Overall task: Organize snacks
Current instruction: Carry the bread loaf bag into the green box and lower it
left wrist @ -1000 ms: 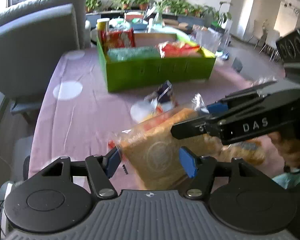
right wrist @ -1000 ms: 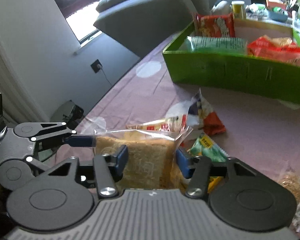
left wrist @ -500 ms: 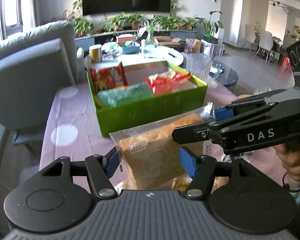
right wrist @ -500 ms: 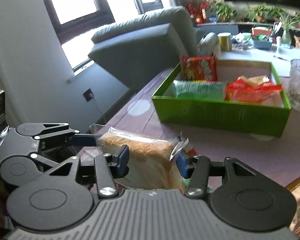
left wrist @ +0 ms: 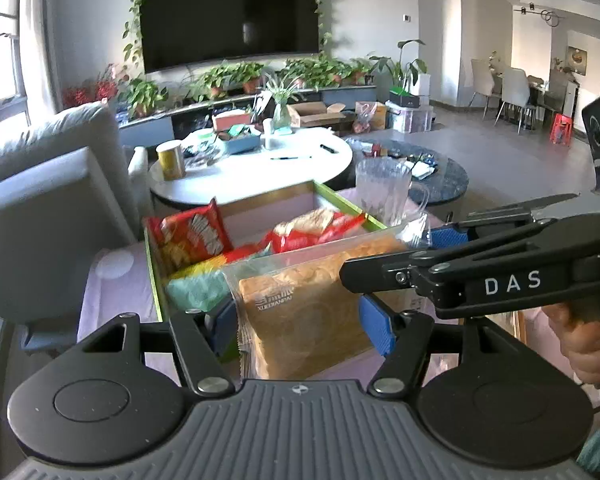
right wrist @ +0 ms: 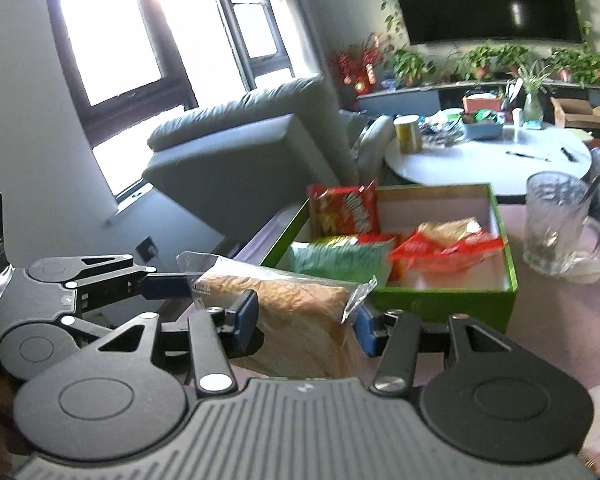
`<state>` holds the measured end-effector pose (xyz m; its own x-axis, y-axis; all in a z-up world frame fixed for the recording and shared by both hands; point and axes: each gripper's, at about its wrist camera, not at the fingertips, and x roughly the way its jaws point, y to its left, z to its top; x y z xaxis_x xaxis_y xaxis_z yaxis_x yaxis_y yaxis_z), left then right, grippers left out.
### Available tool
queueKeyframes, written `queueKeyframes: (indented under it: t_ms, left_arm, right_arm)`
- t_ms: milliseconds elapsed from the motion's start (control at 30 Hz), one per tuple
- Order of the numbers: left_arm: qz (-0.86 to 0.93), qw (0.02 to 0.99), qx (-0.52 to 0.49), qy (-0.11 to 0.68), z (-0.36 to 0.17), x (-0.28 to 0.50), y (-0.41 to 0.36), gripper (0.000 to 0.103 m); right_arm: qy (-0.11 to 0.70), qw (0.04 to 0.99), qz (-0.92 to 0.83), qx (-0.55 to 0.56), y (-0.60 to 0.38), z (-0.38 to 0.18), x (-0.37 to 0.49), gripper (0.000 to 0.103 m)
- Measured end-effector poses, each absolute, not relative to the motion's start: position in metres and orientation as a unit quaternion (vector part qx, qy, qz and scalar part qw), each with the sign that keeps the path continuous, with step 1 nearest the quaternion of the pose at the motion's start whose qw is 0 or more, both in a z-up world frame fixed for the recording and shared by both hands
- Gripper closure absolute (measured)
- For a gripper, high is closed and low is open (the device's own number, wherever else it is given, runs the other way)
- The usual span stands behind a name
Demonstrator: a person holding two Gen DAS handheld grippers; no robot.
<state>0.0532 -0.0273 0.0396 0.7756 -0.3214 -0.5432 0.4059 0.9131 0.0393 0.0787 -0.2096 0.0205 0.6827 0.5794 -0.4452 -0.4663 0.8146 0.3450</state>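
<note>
Gripping bread bag (left wrist: 312,312) — both tongs (left wrist: 300,322) (right wrist: 306,316) angled downward.

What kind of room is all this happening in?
Most likely a home living room: a big wall television, a grey sofa, potted plants along a low cabinet, and dining chairs beyond.

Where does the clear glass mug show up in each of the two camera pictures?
Left wrist view: the glass mug stands right of centre, just behind the green box's right end.
Right wrist view: the glass mug stands far right, beside the green box.
Shared landmark: the green box.
</note>
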Motion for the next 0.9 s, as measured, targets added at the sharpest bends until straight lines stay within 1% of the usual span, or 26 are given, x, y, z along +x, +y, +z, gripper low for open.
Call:
queueKeyframes:
  t_ms: [400,633,900]
  left_arm:
    - [-0.215,0.937,0.078,0.264,0.050,0.116,-0.060,0.042]
    - [-0.213,0.932,0.064,0.287,0.032,0.156,-0.069,0.042]
    - [-0.211,0.924,0.059,0.313,0.014,0.187,-0.072,0.042]
  right_arm:
    - [0.243,0.925,0.263,0.125,-0.247,0.023,0.127,0.049]
    - [0.233,0.928,0.257,0.135,-0.256,0.013,0.164,0.049]
    - [0.250,0.922,0.254,0.151,-0.260,-0.011,0.191,0.049]
